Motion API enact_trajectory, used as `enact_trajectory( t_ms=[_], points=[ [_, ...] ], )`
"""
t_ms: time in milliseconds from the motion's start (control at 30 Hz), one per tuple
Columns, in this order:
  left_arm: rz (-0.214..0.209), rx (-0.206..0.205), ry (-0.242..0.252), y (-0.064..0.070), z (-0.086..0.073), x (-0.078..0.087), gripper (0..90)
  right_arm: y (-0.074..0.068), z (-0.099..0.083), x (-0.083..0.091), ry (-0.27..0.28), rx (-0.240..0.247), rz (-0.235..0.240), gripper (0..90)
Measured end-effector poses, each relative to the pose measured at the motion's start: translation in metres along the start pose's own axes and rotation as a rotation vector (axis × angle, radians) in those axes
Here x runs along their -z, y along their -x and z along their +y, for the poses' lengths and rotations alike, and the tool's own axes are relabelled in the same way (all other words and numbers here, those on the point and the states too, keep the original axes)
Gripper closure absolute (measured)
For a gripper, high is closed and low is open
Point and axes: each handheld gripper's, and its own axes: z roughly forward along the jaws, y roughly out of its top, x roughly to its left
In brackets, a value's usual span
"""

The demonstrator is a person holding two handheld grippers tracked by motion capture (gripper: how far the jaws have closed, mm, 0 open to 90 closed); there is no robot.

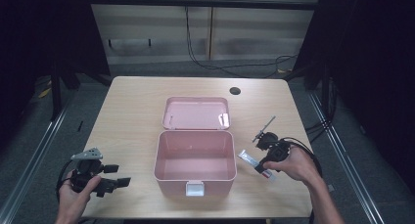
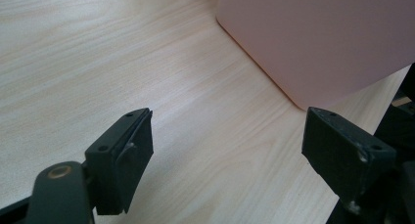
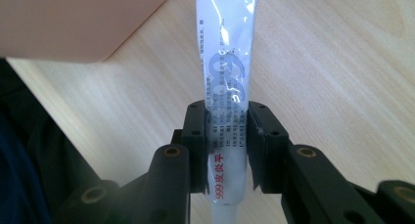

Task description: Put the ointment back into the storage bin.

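A pink plastic box (image 1: 195,161) stands open in the middle of the table, its lid (image 1: 196,113) laid back flat behind it. To its right lies a white ointment tube (image 1: 250,159) with red and grey print. My right gripper (image 1: 265,164) is shut on that tube (image 3: 227,87), the jaws pinching it near its lower end, low over the table. My left gripper (image 1: 117,176) is held near the front left corner of the table, open and holding nothing, with its fingers (image 2: 125,158) pointing toward the pink box wall (image 2: 313,33).
The light wooden table (image 1: 127,116) has a round cable hole (image 1: 235,91) at the back right. A white latch (image 1: 194,188) sits on the box's front. Dark floor and cables surround the table.
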Motion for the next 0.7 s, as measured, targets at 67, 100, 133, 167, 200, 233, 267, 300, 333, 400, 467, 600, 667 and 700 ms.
enact_trajectory(
  t_ms=[67, 100, 133, 167, 200, 233, 267, 300, 333, 400, 467, 600, 667, 700],
  points=[
    [0.002, 0.001, 0.000, 0.000, 0.000, 0.000, 19.1, 0.000, -0.001, 0.002, 0.002, -0.006, 0.009, 71.8],
    [0.002, 0.001, 0.001, 0.000, 0.000, 0.000, 19.1, 0.000, -0.003, 0.005, 0.007, -0.003, 0.003, 71.8],
    [0.001, 0.000, 0.001, 0.000, 0.000, 0.000, 19.1, 0.000, -0.003, 0.006, 0.007, 0.000, 0.000, 71.8],
    [0.000, 0.001, 0.001, 0.000, 0.000, 0.000, 19.1, 0.001, -0.004, 0.009, 0.011, -0.003, 0.003, 71.8],
    [0.001, -0.002, 0.000, 0.000, 0.000, 0.000, 19.1, 0.001, -0.005, 0.011, 0.021, 0.001, 0.004, 71.8],
    [0.005, -0.001, 0.002, 0.000, 0.000, 0.000, 19.1, 0.001, -0.007, 0.015, 0.027, 0.007, 0.009, 71.8],
    [0.005, -0.001, 0.002, 0.000, 0.000, 0.000, 19.1, 0.001, -0.007, 0.015, 0.027, 0.007, 0.009, 71.8],
    [0.004, -0.001, 0.001, 0.000, 0.000, 0.000, 19.1, 0.000, -0.007, 0.017, 0.026, 0.012, 0.006, 71.8],
    [0.003, -0.001, 0.001, 0.000, 0.000, 0.000, 19.1, -0.001, -0.008, 0.019, 0.021, 0.021, 0.009, 71.8],
    [0.003, -0.001, 0.002, 0.000, 0.000, 0.000, 19.1, -0.002, -0.008, 0.022, 0.020, 0.032, 0.006, 71.8],
    [0.005, -0.001, 0.002, 0.000, 0.000, 0.000, 19.1, -0.005, -0.008, 0.026, 0.014, 0.051, 0.011, 71.8],
    [0.001, 0.001, 0.001, 0.000, 0.000, 0.000, 19.1, -0.006, -0.008, 0.031, 0.008, 0.057, -0.003, 71.9],
    [0.002, -0.001, 0.002, 0.000, 0.000, 0.000, 19.1, -0.006, -0.008, 0.034, 0.007, 0.067, -0.004, 71.9],
    [0.002, -0.001, 0.002, 0.000, 0.000, 0.000, 19.1, -0.006, -0.009, 0.034, 0.006, 0.075, -0.007, 71.9]
  ],
)
